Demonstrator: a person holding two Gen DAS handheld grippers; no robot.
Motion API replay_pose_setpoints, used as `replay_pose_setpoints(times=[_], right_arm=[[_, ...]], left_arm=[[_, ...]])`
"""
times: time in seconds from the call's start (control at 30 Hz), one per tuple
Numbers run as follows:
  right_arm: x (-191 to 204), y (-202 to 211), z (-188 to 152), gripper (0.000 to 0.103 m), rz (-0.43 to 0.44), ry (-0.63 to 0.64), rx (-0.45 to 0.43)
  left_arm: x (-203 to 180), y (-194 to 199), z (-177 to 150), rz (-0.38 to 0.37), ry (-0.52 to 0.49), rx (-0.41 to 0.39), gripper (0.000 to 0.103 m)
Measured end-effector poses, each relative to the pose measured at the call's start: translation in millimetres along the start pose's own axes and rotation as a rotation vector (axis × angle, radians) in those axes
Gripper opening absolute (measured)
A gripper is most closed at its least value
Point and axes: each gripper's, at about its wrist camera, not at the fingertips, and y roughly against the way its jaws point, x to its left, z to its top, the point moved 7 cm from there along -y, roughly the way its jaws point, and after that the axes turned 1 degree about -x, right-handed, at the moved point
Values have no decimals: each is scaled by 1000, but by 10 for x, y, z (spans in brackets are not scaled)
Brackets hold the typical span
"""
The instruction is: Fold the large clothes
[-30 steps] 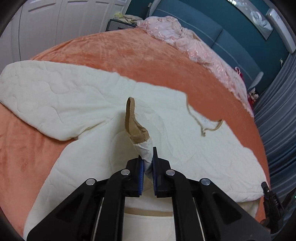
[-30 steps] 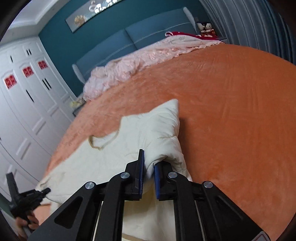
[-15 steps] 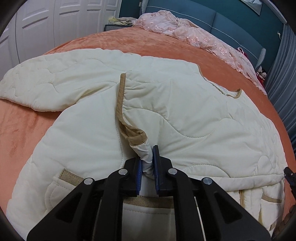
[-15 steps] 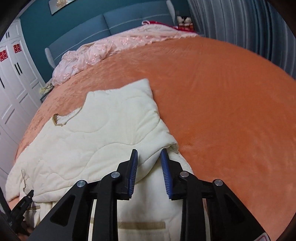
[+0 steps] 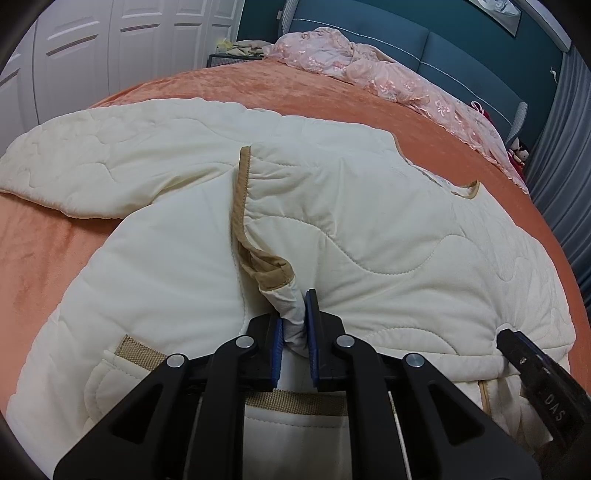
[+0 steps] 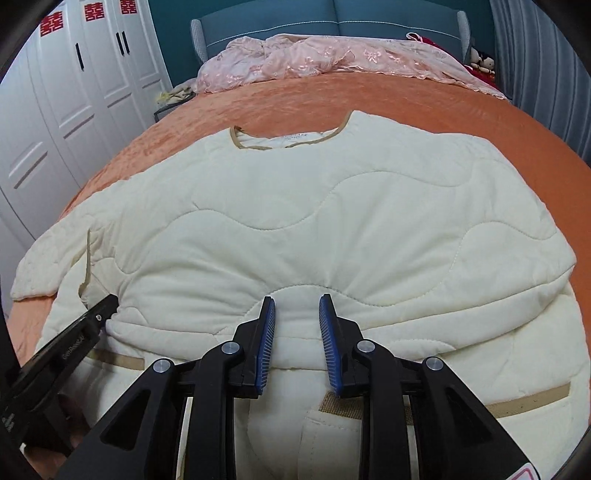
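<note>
A cream quilted jacket point(image 5: 369, 229) with tan trim lies spread on the orange bed, one part folded across its body; it also fills the right wrist view point(image 6: 314, 221). My left gripper point(image 5: 294, 325) is shut on a twisted bit of the jacket's cuff beside the tan band point(image 5: 269, 273). My right gripper point(image 6: 297, 332) is open, its blue pads just above the jacket's folded lower edge, holding nothing. The left gripper shows in the right wrist view point(image 6: 74, 332) at lower left; the right one shows in the left wrist view point(image 5: 535, 373) at lower right.
The orange bedspread point(image 6: 406, 99) stretches beyond the jacket. A pink lace cover point(image 6: 332, 55) lies heaped at the blue headboard point(image 6: 332, 22). White wardrobe doors point(image 6: 74, 92) stand at the left, grey curtains point(image 5: 561, 184) at the right.
Both grippers carried the jacket's part over and down onto its body. My right gripper opened and let go of the fabric. The left stays shut on the cuff.
</note>
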Motion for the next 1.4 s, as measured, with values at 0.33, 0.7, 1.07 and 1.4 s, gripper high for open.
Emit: replay_pose_setpoints(times=[0.33,0.7,1.07,1.4], right_arm=[[86,-47,-81,25,-37,41,-61],[82,-62,-102,24,-31,32,-67],[83,-52,-97,24,-30,30,-68],[85,-45,-71,24,-44,38,-69]], left_arm=[[-33,-7,-12,12,-12,-29,11],[441,385,279,-127,217,16,46],[3408,716,982,253,573,-40,74],[3913,457,1332,169,695,-38,16]])
